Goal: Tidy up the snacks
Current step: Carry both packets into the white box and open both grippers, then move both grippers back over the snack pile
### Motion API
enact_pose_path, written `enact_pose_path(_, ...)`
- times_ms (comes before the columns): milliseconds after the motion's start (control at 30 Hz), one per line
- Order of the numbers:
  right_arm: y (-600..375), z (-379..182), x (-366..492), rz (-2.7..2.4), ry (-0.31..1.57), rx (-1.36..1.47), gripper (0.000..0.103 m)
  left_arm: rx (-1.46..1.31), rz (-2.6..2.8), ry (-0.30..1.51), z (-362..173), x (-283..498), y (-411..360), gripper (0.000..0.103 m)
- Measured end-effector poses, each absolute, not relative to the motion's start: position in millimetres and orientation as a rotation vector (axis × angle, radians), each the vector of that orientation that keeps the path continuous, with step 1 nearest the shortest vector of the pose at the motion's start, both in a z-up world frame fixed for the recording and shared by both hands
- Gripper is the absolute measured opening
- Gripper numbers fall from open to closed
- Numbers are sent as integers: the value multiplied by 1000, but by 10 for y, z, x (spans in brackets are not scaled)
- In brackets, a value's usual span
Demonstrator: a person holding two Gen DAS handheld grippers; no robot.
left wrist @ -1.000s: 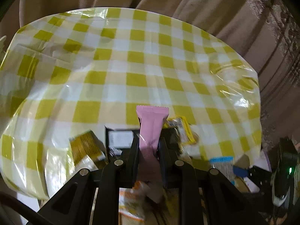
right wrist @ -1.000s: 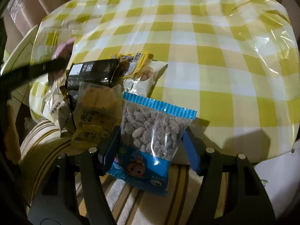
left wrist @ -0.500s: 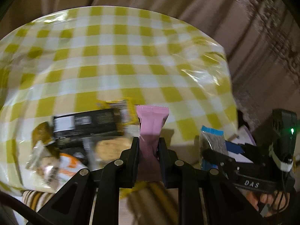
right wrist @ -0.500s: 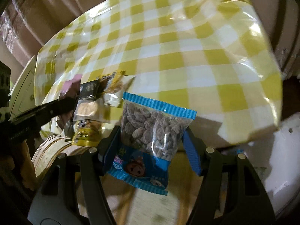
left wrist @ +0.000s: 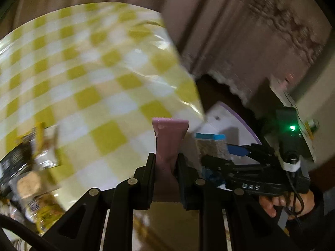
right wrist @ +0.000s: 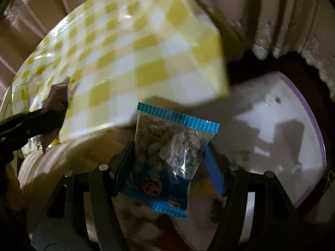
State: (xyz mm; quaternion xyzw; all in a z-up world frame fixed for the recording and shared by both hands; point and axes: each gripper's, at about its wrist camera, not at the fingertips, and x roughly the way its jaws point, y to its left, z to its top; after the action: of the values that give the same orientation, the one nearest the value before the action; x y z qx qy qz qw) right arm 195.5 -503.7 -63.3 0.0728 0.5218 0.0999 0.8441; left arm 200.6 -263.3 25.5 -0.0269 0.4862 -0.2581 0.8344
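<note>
My left gripper [left wrist: 166, 160] is shut on a pink snack bar [left wrist: 168, 138] that stands upright between its fingers, near the right edge of the yellow checked table [left wrist: 88, 83]. My right gripper [right wrist: 170, 152] is shut on a clear blue-edged bag of nuts [right wrist: 169, 144], held past the table's corner, over the low white surface with a purple rim [right wrist: 272, 125]. In the left wrist view the right gripper [left wrist: 211, 152] and its bag of nuts [left wrist: 210, 145] show at the right. The left gripper with the pink bar [right wrist: 58, 96] shows at the left of the right wrist view.
A pile of snack packets [left wrist: 31, 167] lies at the table's left front edge. Brown curtains [left wrist: 230, 21] hang behind. A person's hand [left wrist: 286, 200] grips the right tool. The white purple-rimmed surface [left wrist: 230, 125] sits lower, right of the table.
Both grippers have swung right, away from the snack pile and toward the table's right edge. The white purple-rimmed surface has come into view. Both grips are unchanged.
</note>
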Motion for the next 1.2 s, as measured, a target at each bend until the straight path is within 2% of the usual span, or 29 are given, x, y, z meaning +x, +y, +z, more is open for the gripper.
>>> enact_pose_path(400,-5707,-1079,1628,100,1241,146,68,49,-765,1180,-16,1895,-3465,20)
enact_pose_path(633,-5946,-1133,1527,60,1247,165,67,87,-828,1259,-175,1896,-3759,21)
enact_pose_path(733,-6024,-1109,1501,44,1240,179,67,92,-848,1276,-212,1897,-3820,24)
enact_pose_path(1200,-5667,-928,1619,110,1192,65,70,13,-772,1279,-179,1916,-3571,27)
